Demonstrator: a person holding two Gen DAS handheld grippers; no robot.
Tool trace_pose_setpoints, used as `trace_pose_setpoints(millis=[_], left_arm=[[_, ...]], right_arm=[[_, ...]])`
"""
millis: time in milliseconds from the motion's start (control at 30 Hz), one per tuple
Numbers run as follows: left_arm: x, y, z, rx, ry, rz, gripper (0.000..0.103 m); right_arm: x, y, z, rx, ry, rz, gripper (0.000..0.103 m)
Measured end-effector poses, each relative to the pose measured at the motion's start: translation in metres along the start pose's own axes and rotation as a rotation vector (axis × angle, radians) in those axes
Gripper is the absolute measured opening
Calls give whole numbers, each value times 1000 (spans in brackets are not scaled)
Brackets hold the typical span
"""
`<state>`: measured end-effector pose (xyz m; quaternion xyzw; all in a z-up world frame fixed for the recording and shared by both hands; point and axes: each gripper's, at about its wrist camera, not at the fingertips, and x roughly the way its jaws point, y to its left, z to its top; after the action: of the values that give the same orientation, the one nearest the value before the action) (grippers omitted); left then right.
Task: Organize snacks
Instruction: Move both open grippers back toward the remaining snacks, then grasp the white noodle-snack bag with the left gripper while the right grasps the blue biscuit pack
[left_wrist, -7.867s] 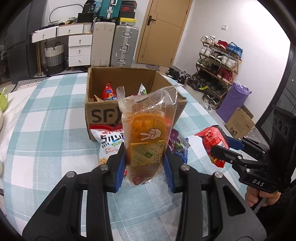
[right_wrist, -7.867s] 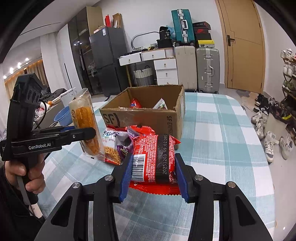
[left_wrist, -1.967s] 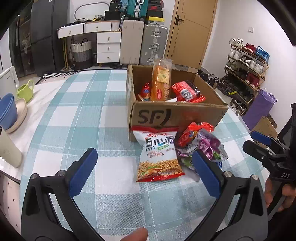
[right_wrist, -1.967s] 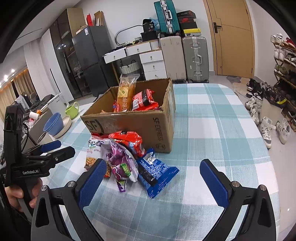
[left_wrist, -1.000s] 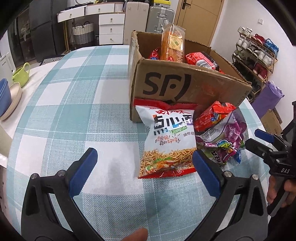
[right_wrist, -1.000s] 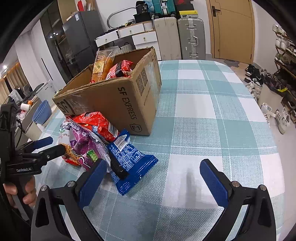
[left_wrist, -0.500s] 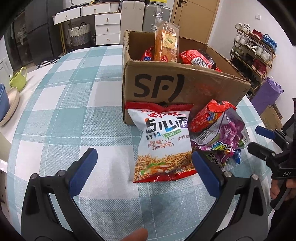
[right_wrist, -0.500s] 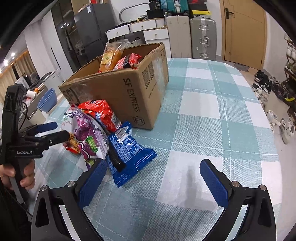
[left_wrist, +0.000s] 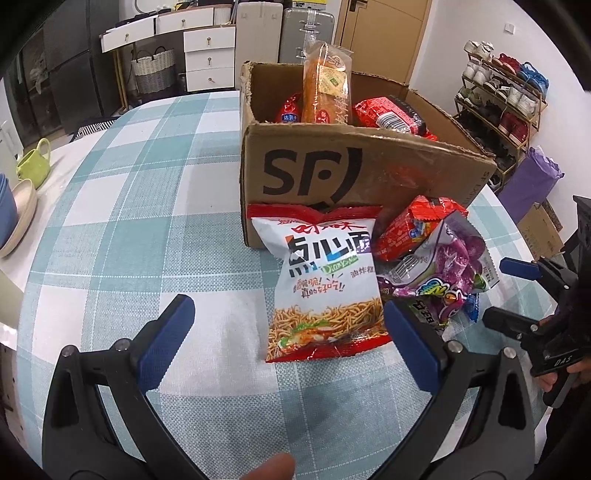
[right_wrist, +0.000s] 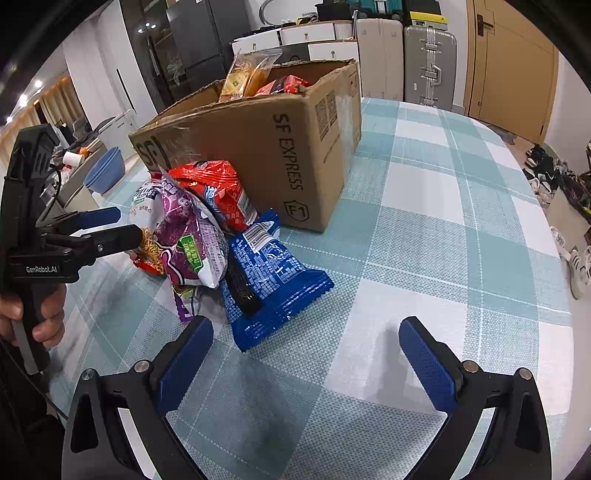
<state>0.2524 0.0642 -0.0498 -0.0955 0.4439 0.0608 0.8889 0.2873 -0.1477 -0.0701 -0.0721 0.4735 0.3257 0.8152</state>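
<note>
Four loose snack packets lay in a heap on the teal-and-white checked tablecloth (left_wrist: 155, 229), touching the front wall of the open brown cardboard box marked "SF" (left_wrist: 325, 177): a white noodle-snack bag with red edges (left_wrist: 325, 288), a small red packet (left_wrist: 410, 230) leaning on the box, a purple-and-white packet (left_wrist: 443, 277) over it, and a blue foil packet (right_wrist: 269, 273) lying flat at the near side. Against the frames of half a second before, the heap and the box had not shifted; the left gripper (left_wrist: 288, 339) had drawn nearer to the noodle-snack bag, and the right gripper (right_wrist: 306, 358) nearer to the blue packet. Both sets of tongs were spread wide and held nothing. The left one's right pad stood just beside the noodle bag's lower corner; whether it touched could not be told. Inside the box, three packets were countable: a tall clear-wrapped orange packet (left_wrist: 325, 85) standing upright, a red packet (left_wrist: 388, 112) and a smaller red one (left_wrist: 288, 110), each partly hidden by the box wall. In the left wrist view the blue packet showed only as a sliver behind the purple one. A fingertip (left_wrist: 273, 467) was cut off at the bottom edge.
</note>
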Motion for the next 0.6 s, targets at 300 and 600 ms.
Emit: trace_pose_setpoints(millis=[300,600], left_arm=[[6,-3,2,-19,12,-16,102],[24,7,8,-96,57,-65,96]], right_arm=[[22,4,17,-2,27,-73,102],[26,17,33,-71,-4,-29,86]])
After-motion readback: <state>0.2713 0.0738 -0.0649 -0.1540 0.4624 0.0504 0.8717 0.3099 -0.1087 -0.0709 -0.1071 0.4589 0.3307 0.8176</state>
